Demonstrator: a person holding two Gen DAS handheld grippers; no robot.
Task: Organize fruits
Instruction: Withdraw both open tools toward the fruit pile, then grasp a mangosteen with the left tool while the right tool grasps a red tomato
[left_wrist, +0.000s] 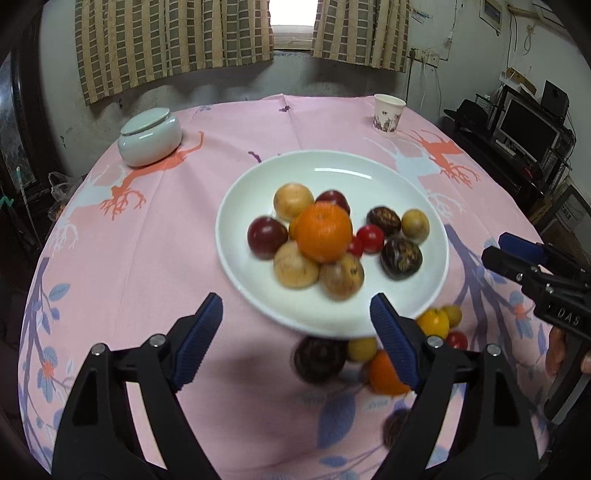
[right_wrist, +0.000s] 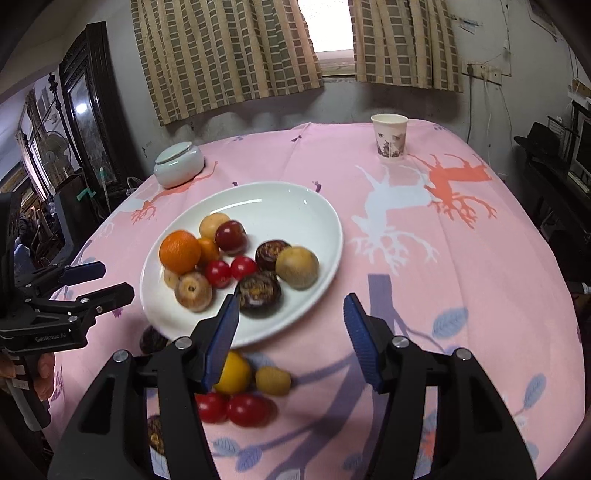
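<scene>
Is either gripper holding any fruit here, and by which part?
Nothing is held. The left gripper and right gripper are both open and empty, near the plate.

One plate (left_wrist: 413, 302), one paper cup (left_wrist: 388, 112), one lidded jar (left_wrist: 149, 138), two grippers (left_wrist: 295, 328)

Table (left_wrist: 147, 258): plate (left_wrist: 258, 192), jar (left_wrist: 149, 138), cup (left_wrist: 388, 112), fruit (left_wrist: 319, 360)

left wrist: near edge, facing window | right wrist: likewise, further right | shared: plate (left_wrist: 424, 295)
</scene>
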